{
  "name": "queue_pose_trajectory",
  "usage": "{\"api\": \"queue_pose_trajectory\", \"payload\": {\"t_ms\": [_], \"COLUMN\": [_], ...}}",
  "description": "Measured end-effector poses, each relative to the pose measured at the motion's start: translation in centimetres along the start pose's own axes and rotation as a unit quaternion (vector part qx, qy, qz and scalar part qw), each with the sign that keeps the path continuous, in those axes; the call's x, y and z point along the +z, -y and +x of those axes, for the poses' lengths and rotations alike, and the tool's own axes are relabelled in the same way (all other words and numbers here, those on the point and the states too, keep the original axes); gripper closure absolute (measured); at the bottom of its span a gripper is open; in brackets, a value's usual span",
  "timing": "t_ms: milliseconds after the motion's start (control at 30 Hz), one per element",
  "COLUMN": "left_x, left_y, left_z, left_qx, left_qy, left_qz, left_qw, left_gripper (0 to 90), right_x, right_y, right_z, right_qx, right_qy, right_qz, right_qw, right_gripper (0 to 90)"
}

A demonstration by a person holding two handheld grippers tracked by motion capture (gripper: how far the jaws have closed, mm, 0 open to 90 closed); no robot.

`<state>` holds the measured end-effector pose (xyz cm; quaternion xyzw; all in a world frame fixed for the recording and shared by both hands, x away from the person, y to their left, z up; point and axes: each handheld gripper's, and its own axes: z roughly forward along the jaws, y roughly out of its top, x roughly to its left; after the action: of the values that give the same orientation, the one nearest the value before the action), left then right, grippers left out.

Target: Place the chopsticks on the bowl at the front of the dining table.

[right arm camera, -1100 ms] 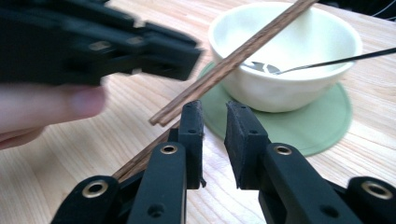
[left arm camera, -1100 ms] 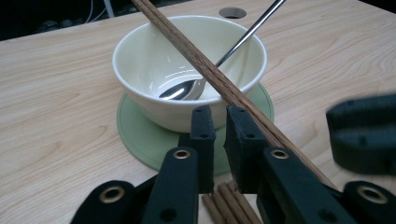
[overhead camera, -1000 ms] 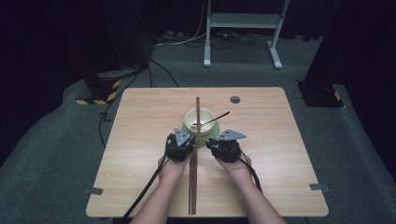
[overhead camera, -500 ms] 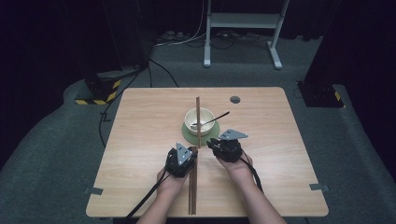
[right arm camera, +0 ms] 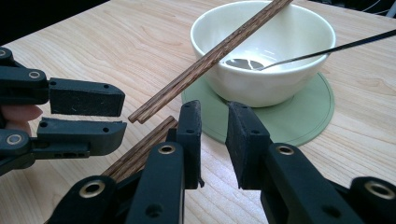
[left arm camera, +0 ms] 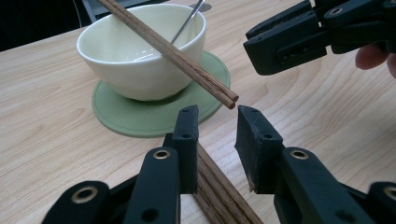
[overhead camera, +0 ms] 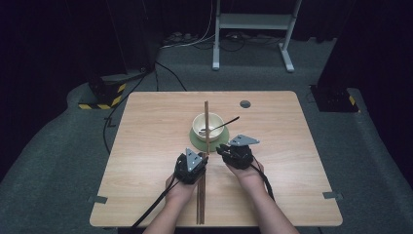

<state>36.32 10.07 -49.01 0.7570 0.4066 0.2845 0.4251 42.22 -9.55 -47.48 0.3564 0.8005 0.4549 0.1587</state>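
Chopsticks (left arm camera: 187,63) are leaning on the bowl (left arm camera: 135,77), near ends hanging just ahead of left gripper (left arm camera: 217,115) and right gripper (right arm camera: 214,111), whose fingers are standing released, empty; light, stiff, slick wood, likely wanting a pinch across both sticks

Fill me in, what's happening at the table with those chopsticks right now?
A person holds a gripper in each hand near a cream bowl on a green coaster. One pair of chopsticks rests across the bowl's rim, its near end sticking out toward the grippers; a second pair lies flat on the table. A spoon sits in the bowl. The left gripper and right gripper both have a gap between their pads, gripping nothing.
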Motion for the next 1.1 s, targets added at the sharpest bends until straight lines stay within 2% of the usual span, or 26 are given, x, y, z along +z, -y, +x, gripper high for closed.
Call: {"api": "queue_pose_trajectory", "payload": {"t_ms": [467, 867, 900, 1000, 1067, 1100], "left_x": [0.2, 0.1, 0.0, -0.5, -0.5, -0.5], "left_y": [0.0, 0.1, 0.1, 0.1, 0.1, 0.0], "left_z": [0.0, -0.2, -0.1, 0.4, 0.8, 1.7], "left_qx": [-0.001, 0.004, 0.009, -0.001, 0.0, -0.013], "left_qy": [-0.006, 0.003, 0.003, 0.0, -0.001, -0.004], "left_qz": [0.006, 0.005, 0.004, -0.003, -0.006, -0.013], "left_qw": [1.0, 1.0, 0.9999, 1.0, 1.0, 0.9998], "left_gripper": [71.8, 72.0, 72.0, 74.3, 78.1, 80.3], "right_x": [0.0, -0.1, -0.1, -0.1, -0.1, -0.1], "right_y": [0.0, 0.0, 0.0, 0.0, 0.1, 0.1], "right_z": [0.0, 0.0, 0.0, 0.0, 0.0, 0.1], "right_qx": [0.0, 0.004, 0.004, 0.001, 0.0, -0.003], "right_qy": [-0.001, -0.003, -0.004, -0.002, -0.001, -0.001], "right_qz": [0.0, 0.001, -0.001, 0.001, 0.001, 0.003], "right_qw": [1.0, 1.0, 1.0, 1.0, 1.0, 1.0], "right_gripper": [75.5, 75.5, 75.5, 75.5, 75.5, 75.5]}}
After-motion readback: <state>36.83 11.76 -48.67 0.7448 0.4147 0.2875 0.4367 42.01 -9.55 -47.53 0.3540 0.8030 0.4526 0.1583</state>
